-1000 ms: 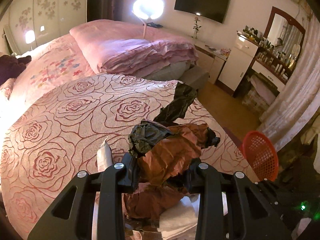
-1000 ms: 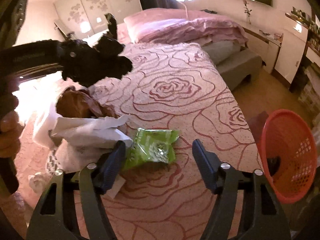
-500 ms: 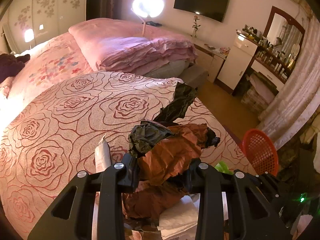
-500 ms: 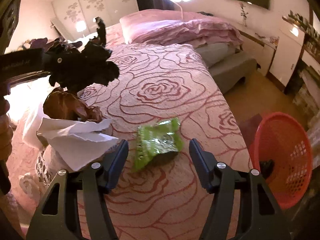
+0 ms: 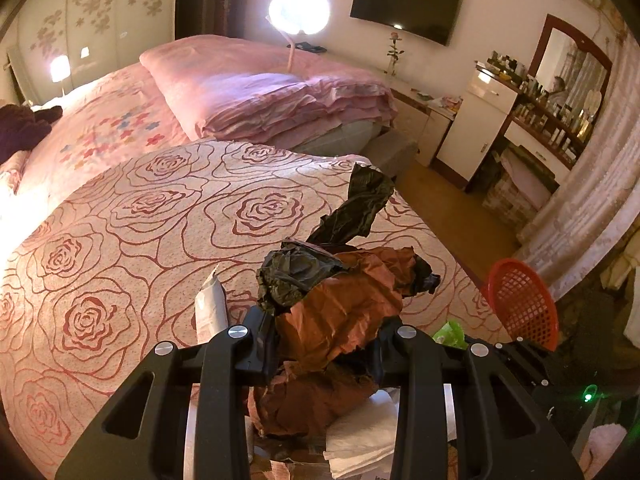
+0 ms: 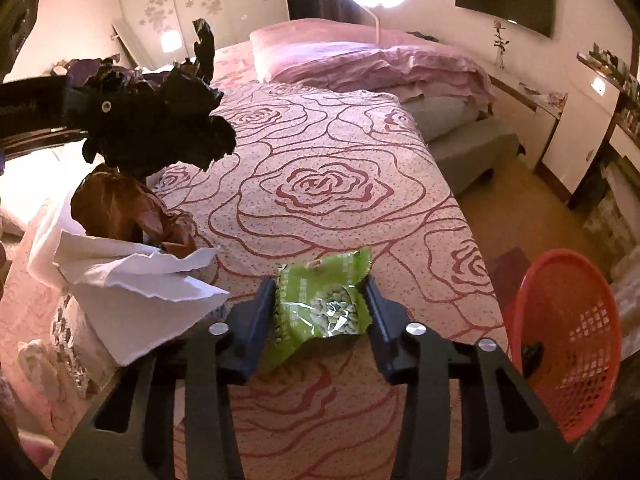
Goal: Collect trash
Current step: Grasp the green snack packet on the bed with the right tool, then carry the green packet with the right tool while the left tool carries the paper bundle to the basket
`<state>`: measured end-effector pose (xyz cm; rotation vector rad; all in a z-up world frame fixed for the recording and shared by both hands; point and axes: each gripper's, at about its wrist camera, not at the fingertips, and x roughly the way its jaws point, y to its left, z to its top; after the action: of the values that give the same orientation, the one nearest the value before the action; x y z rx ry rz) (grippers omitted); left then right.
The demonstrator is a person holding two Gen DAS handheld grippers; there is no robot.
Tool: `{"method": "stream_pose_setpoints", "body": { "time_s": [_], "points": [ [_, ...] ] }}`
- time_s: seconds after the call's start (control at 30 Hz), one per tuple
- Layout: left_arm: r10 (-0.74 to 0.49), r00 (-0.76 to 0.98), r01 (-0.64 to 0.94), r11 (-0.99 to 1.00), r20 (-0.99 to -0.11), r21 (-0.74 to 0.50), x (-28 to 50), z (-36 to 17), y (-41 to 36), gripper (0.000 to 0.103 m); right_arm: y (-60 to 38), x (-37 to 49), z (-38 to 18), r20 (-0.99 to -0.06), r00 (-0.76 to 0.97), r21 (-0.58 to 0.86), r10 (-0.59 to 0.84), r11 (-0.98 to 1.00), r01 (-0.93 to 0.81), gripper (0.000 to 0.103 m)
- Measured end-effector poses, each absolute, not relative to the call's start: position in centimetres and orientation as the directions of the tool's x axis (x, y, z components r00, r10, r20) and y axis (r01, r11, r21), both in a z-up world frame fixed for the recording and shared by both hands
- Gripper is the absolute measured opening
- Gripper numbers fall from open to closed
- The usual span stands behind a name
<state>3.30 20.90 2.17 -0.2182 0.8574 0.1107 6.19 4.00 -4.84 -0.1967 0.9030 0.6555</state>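
Note:
My left gripper (image 5: 324,340) is shut on a bundle of trash (image 5: 340,304): crumpled brown paper, black plastic bags and white tissue (image 5: 360,440) hanging below. The bundle also shows in the right wrist view (image 6: 156,128), held above the bed at the left. My right gripper (image 6: 320,300) is shut on a green snack packet (image 6: 324,300), lifted just above the rose-patterned bedspread (image 6: 320,184). A red mesh basket (image 6: 568,340) stands on the floor at the right, with a dark scrap inside; it also shows in the left wrist view (image 5: 520,304).
A white tube-like wrapper (image 5: 210,308) sticks up beside the left fingers. Folded pink duvets (image 5: 272,92) lie at the far end of the bed. A white cabinet (image 5: 476,120) and a dressing table (image 5: 548,132) stand to the right across the floor.
My right gripper moved forward around the green packet, closed on it and raised it off the bedspread. The left gripper kept its bundle and drifted slightly.

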Motion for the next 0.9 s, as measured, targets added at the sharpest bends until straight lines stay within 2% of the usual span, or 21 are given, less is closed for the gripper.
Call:
{"method": "stream_pose_setpoints", "body": {
  "time_s": [0.2,0.9],
  "points": [
    [0.011,0.65,-0.186,0.972,-0.76,-0.145,3.2,2.1,20.9,0.032,3.6,6.1,-4.6,-0.771,0.444,0.123,0.457,0.79,-0.601,0.037],
    [0.001,0.683,-0.145,0.98,-0.73,-0.134,2.3,3.7,18.5,0.031,-1.1,5.6,-0.8,-0.708,0.534,0.159,0.462,0.842,-0.516,0.037]
  ]
}}
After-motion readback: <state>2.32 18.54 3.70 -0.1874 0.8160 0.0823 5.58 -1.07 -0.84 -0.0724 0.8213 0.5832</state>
